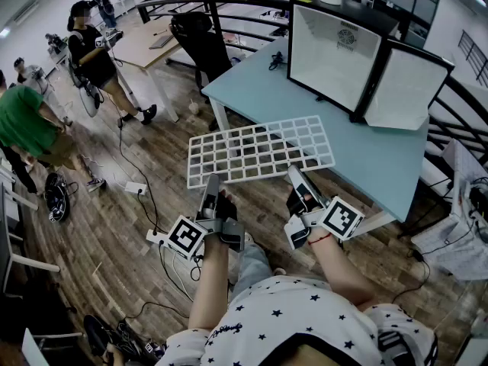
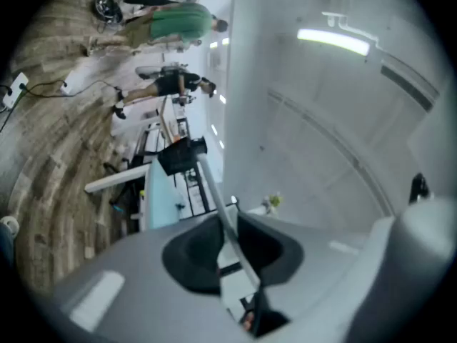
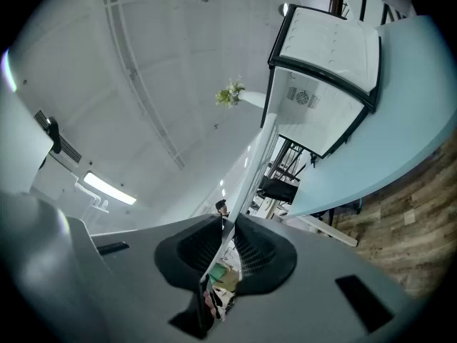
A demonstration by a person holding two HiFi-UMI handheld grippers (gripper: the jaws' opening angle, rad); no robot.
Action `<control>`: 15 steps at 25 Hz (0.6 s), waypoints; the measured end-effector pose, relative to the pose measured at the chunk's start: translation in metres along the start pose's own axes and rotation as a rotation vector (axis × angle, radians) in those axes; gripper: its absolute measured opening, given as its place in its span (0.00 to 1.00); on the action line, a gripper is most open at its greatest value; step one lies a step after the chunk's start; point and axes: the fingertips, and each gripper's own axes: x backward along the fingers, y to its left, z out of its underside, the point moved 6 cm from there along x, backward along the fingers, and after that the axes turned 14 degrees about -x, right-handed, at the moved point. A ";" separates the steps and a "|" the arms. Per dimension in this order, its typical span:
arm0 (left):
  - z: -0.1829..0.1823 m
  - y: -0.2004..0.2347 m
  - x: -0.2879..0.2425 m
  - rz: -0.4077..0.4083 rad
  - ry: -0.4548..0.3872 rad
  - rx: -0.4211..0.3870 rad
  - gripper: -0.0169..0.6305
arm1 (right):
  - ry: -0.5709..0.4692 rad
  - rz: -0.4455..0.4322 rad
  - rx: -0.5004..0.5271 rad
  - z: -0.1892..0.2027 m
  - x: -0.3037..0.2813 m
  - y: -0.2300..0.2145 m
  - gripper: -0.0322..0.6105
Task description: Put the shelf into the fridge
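Note:
The shelf (image 1: 259, 149) is a white wire grid held level in the air over the near edge of the light blue table (image 1: 381, 166). My left gripper (image 1: 212, 183) is shut on its near left edge and my right gripper (image 1: 296, 174) on its near right edge. The shelf (image 2: 214, 199) appears edge-on as a thin bar clamped in the left gripper (image 2: 227, 227). In the right gripper view the shelf (image 3: 250, 170) is likewise pinched in the right gripper (image 3: 227, 224). The small fridge (image 1: 335, 48) stands on the table with its door (image 1: 404, 86) swung open to the right, its white inside facing me.
An office chair (image 1: 200, 40) stands behind the table's left end. Cables and a power strip (image 1: 136, 187) lie on the wooden floor to the left. Several people stand at the far left. A dark railing (image 1: 457, 105) curves behind the table.

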 end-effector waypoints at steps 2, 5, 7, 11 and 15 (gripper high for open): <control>-0.001 -0.001 0.000 0.000 0.000 -0.001 0.12 | 0.000 -0.002 -0.003 0.000 -0.001 0.002 0.13; 0.000 -0.002 0.000 -0.001 0.004 0.001 0.12 | 0.000 0.000 0.001 -0.001 0.001 0.003 0.13; 0.001 -0.003 0.000 -0.001 0.009 0.002 0.12 | -0.003 0.001 0.002 -0.002 0.002 0.003 0.13; 0.003 -0.005 -0.001 0.004 0.016 0.005 0.12 | -0.006 0.009 0.003 -0.004 0.005 0.003 0.13; 0.012 -0.006 -0.001 0.003 0.017 0.003 0.12 | -0.007 0.008 0.006 -0.009 0.012 0.000 0.13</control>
